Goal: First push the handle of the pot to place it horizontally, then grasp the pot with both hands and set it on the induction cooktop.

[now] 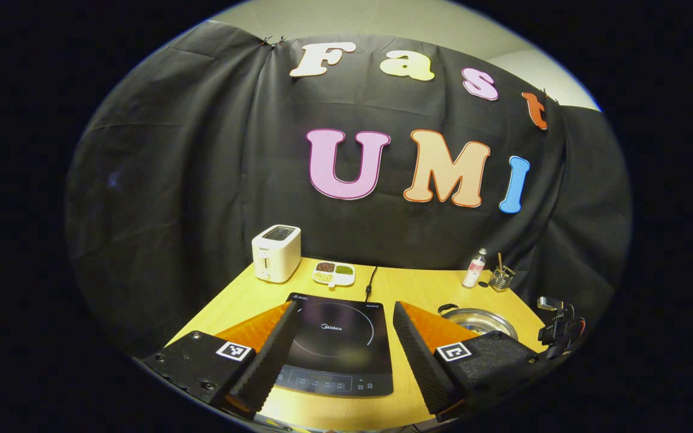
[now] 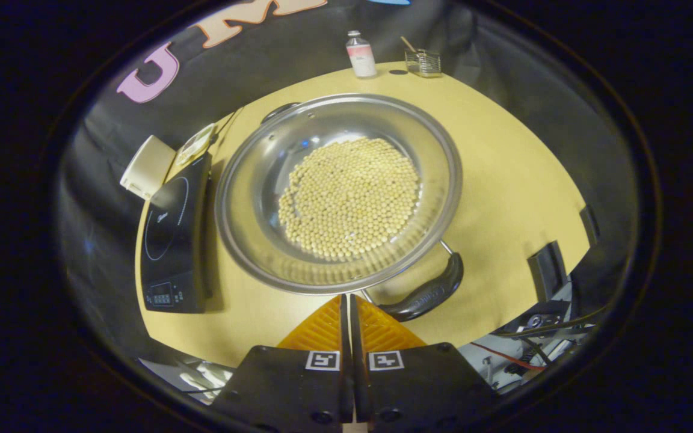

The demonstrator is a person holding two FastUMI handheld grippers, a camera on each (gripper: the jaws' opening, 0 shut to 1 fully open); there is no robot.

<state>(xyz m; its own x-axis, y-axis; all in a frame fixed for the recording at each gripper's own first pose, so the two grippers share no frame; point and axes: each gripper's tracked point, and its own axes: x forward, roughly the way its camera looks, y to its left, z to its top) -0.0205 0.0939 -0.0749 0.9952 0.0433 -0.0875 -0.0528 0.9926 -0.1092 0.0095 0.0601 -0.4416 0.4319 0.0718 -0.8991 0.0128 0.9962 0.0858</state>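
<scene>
While parked above cooktop (image 1: 337,343), left gripper (image 1: 343,322) jaws spread, grasping nothing. Right gripper (image 2: 346,299) jaws clenched, empty, just beside handle (image 2: 428,293). Pot (image 2: 338,191) on tabletop (image 2: 515,180), right of cooktop.

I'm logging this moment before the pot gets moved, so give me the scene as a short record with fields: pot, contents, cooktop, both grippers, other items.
pot: steel pot on the yellow table, beside the cooktop, not on it
contents: layer of pale round beans
handles: near handle by the right gripper; far handle at the opposite rim
cooktop: black induction cooktop, nothing on it
left gripper: open, fingers framing the cooktop
right gripper: fingers together at the pot's near rim, holding nothing
other items: toaster, snack tray, bottle, glass jar
</scene>
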